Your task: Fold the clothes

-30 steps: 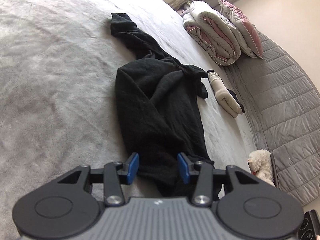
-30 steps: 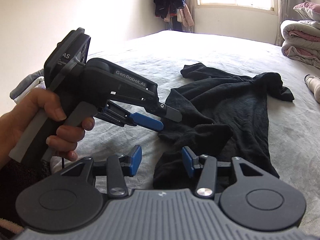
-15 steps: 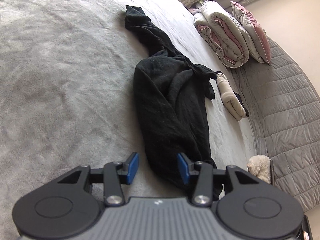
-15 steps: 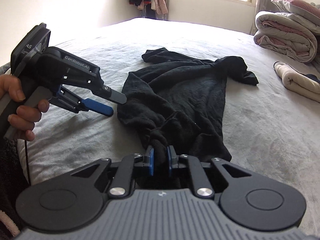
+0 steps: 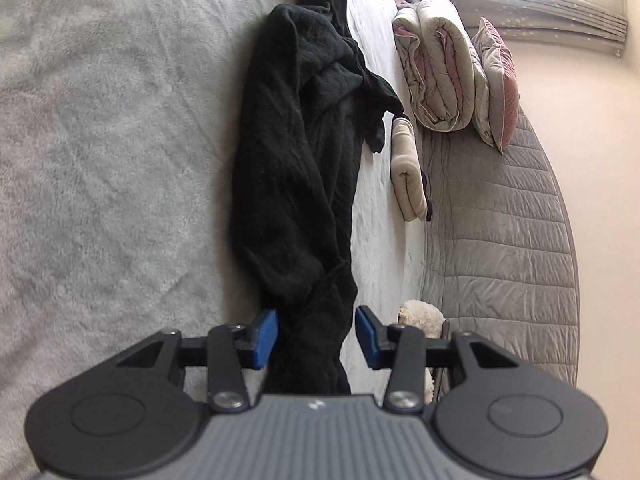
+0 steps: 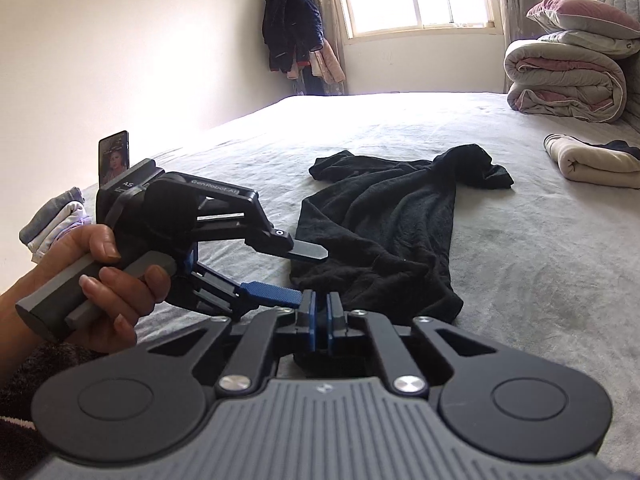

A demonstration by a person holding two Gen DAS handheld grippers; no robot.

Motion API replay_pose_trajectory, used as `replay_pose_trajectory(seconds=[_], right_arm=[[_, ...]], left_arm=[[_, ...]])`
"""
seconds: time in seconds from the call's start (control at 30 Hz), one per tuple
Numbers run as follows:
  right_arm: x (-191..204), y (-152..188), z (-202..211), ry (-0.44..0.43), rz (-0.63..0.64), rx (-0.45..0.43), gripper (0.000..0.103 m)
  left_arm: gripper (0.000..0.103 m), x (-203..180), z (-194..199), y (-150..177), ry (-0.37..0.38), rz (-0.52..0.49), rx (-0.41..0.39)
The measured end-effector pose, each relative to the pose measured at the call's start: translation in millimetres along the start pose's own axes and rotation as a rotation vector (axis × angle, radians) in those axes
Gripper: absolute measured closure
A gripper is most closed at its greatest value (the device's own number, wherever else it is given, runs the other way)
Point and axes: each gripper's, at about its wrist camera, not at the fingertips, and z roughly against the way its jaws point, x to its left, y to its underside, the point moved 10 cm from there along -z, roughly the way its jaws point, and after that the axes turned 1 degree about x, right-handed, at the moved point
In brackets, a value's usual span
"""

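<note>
Lying crumpled lengthwise on the grey plush bed (image 6: pixel 540 280), the black knitted garment (image 6: pixel 384 236) is gathered at its near hem. That hem is pinched between the closed fingers of the right gripper (image 6: pixel 319 318), probably so it can be drawn straight. The left gripper (image 5: pixel 316 336) is set astride the same bunched end, its fingers closing but not yet pressing the cloth. A folded cream garment (image 6: pixel 592 162) lies well apart.

— What can't be made out in the left wrist view?
— The black garment (image 5: pixel 288 168) runs off the top edge, and its near end drops behind the gripper body.
— And the right wrist view?
— The hem vanishes under the pinched pads; the phone (image 6: pixel 114 157) screen is too small to read.
</note>
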Motion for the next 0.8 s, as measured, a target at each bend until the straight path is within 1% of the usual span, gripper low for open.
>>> replay_pose_trajectory(seconds=[0.03,0.07,0.1,0.13,0.17,0.23,0.3,0.33,0.37,0.4,0.43,0.47,0.53,0.63,0.67,0.7,0.73,0.8], right_arm=[[-0.2,2.8,0.9,0.01,0.003,0.01,0.098],[-2.0,6.3,0.9,0.028,0.001,0.027,0.098],[-4.0,9.8,0.5,0.046,-0.007,0.045,0.098],[-5.7,11.7,-0.2,0.061,-0.019,0.058,0.096],[-6.4,10.8,-1.3,0.072,-0.031,0.059,0.084],[-5.9,5.4,-4.7,0.087,-0.048,0.045,0.082],[-3.0,-2.2,-11.3,0.093,-0.052,0.03,0.068],[-2.0,-5.4,-15.9,0.097,-0.055,0.028,0.059],[-0.9,-8.0,-21.3,0.099,-0.056,0.029,0.058],[0.6,-10.3,-26.5,0.101,-0.055,0.031,0.058],[1.5,-12.1,-32.1,0.106,-0.055,0.035,0.058],[1.6,-12.8,-38.0,0.115,-0.056,0.042,0.058],[-0.4,-11.3,-50.1,0.138,-0.058,0.059,0.058],[-7.9,-1.6,-67.5,0.179,-0.055,0.1,0.058],[-10.3,2.6,-71.4,0.188,-0.05,0.114,0.065],[-11.9,6.3,-73.3,0.191,-0.044,0.121,0.075],[-12.9,9.5,-73.4,0.189,-0.037,0.121,0.089],[-12.1,9.1,-66.2,0.155,-0.047,0.089,0.093]], left_arm=[[0.072,2.1,1.1,-2.0,-0.019,-0.003,-0.026],[0.076,4.3,2.5,-4.5,-0.038,-0.002,-0.049],[0.076,5.1,4.1,-5.5,-0.04,0.004,-0.059],[0.076,5.8,5.7,-6.5,-0.043,0.01,-0.07],[0.076,6.1,6.9,-7.7,-0.045,0.014,-0.079],[0.076,3.9,7.5,-11.5,-0.045,0.013,-0.095],[0.076,1.5,7.7,-15.4,-0.047,0.009,-0.111],[0.076,-0.8,6.6,-18.1,-0.056,-0.004,-0.12],[0.076,-2.7,5.6,-20.5,-0.064,-0.015,-0.128],[0.076,-3.6,4.9,-22.1,-0.071,-0.023,-0.132],[0.078,-4.2,4.3,-23.8,-0.078,-0.03,-0.136],[0.089,-4.0,3.8,-25.2,-0.082,-0.036,-0.138],[0.101,-2.8,4.6,-26.9,-0.089,-0.045,-0.147],[0.101,-2.3,11.9,-29.6,-0.101,-0.075,-0.178],[0.102,-2.5,17.1,-31.3,-0.105,-0.089,-0.193],[0.102,-2.4,22.5,-32.6,-0.106,-0.098,-0.202],[0.102,-2.6,27.3,-34.0,-0.103,-0.104,-0.204],[0.102,-4.1,37.9,-38.1,-0.106,-0.128,-0.213]])
